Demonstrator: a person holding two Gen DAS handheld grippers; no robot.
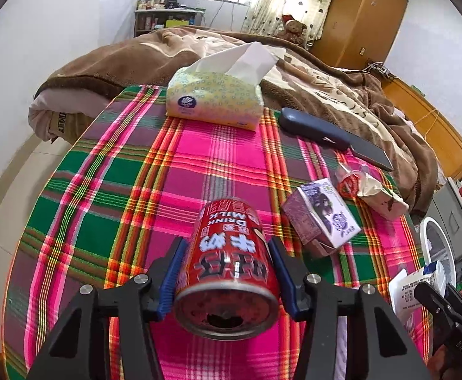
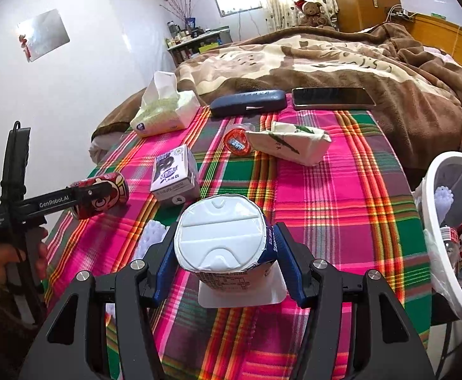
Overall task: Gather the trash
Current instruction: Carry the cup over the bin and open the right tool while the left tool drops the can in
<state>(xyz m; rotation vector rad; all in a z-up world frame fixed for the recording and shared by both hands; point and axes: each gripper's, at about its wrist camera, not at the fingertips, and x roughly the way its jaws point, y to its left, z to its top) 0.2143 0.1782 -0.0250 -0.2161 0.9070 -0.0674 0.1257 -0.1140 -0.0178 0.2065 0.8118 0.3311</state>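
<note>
Broadly, a bed under a brown blanket [image 2: 341,60] fills the room, and its near end is spread with a bright plaid cloth [image 2: 341,196] in pink, green and orange, where the trash lies scattered. Just off the cloth's right edge stands a white bin [image 2: 428,190] lined with a clear bag, with a red can and a white foam piece already inside. At the far end of the cloth sit a soft tissue pack [image 1: 213,98], a dark glasses case [image 2: 248,102] and a phone [image 2: 333,98], the last two side by side against the blanket. Nearer the middle lie a crumpled paper wrapper [image 2: 289,142] touching a small red-lidded cup [image 2: 237,141], and a small purple-and-white drink carton [image 2: 175,174] on its side. The right gripper [image 2: 226,264] has its blue pads pressed on both sides of a white yogurt cup [image 2: 221,237], foil lid facing the camera, held over the near part of the cloth. The left gripper [image 1: 226,270], held in a hand [image 2: 25,259] at the cloth's left edge, has its pads against the sides of a red milk drink can [image 1: 231,262], tipped with its opened end toward the lens and held clear above the cloth. A white foam scrap [image 2: 153,236] lies just beside the right gripper's left finger.
</note>
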